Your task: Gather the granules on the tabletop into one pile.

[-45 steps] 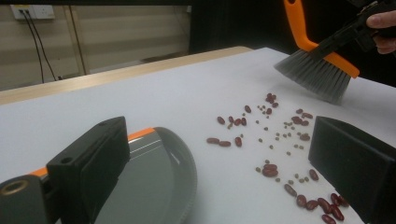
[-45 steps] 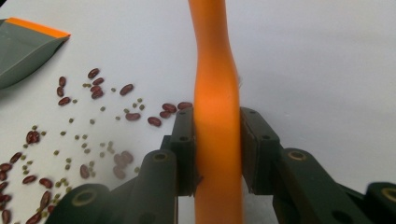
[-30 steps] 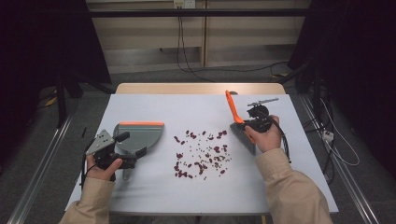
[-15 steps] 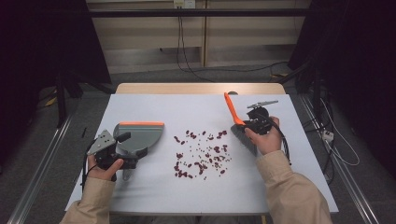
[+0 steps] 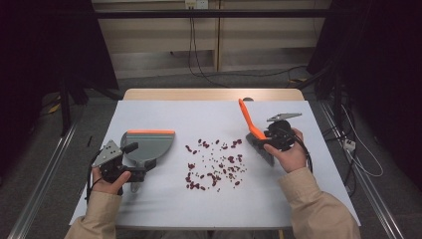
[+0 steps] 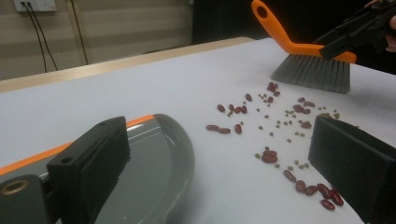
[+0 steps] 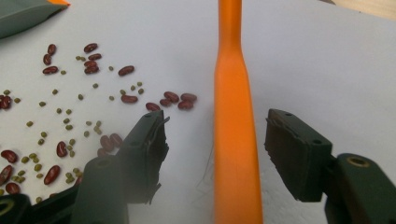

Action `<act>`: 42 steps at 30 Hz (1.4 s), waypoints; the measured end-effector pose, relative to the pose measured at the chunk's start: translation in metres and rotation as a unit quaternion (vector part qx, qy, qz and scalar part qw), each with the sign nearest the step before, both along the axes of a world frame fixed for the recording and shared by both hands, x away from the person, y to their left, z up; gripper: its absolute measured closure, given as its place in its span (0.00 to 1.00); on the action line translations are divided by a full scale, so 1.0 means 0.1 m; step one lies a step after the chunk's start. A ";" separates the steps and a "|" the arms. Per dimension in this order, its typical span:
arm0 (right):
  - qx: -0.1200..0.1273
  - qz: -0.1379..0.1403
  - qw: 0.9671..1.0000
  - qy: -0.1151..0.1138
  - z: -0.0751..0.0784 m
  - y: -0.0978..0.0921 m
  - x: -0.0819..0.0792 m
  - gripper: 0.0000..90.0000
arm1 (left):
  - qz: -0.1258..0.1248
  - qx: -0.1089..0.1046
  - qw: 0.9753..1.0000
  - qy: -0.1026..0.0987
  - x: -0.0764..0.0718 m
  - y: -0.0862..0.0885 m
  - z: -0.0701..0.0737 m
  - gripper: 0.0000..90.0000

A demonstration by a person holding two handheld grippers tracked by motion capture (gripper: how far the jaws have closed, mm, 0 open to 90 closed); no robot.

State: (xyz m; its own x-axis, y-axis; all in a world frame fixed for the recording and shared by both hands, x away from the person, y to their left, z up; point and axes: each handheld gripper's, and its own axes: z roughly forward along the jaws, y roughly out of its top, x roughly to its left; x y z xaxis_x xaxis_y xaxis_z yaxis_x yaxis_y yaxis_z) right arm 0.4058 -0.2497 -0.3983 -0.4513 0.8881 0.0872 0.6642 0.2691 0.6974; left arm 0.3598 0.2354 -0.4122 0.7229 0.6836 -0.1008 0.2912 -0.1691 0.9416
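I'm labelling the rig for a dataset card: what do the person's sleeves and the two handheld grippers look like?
Both forearms wear beige long sleeves. The left gripper and the right gripper are black handheld units, each topped by a grey three-cornered plate and trailing a black cable. Their fingers are chunky black blocks with flat faces; small round screw holes show on them, and a brass-coloured insert sits near the base.

1. The brush (image 5: 255, 137) has been carried a little leftward by the right gripper (image 5: 271, 137); its bristles are now set nearer the beans (image 5: 214, 164).
2. The orange handle (image 5: 245, 115) has been tilted more upright.
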 end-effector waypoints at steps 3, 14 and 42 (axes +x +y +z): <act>-0.001 -0.003 1.000 0.001 -0.01 -0.03 -0.03 0.44 | -0.001 0.003 1.000 -0.002 0.00 0.00 0.00 0.06; -0.017 0.006 1.000 0.005 -0.09 -0.02 -0.01 0.67 | 0.004 0.000 1.000 0.000 0.00 0.04 -0.01 0.06; -0.003 -0.018 1.000 0.000 -0.10 -0.01 0.08 0.79 | 0.008 -0.006 1.000 -0.002 0.02 0.05 0.00 0.06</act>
State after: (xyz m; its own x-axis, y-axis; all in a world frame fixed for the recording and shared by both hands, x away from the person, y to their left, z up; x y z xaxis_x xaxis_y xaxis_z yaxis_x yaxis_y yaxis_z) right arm 0.4138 -0.2508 -0.4082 -0.4190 0.9044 0.0807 0.6731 0.2497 0.6962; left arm 0.3618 0.2405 -0.4121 0.7125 0.6936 -0.1061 0.2907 -0.1541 0.9443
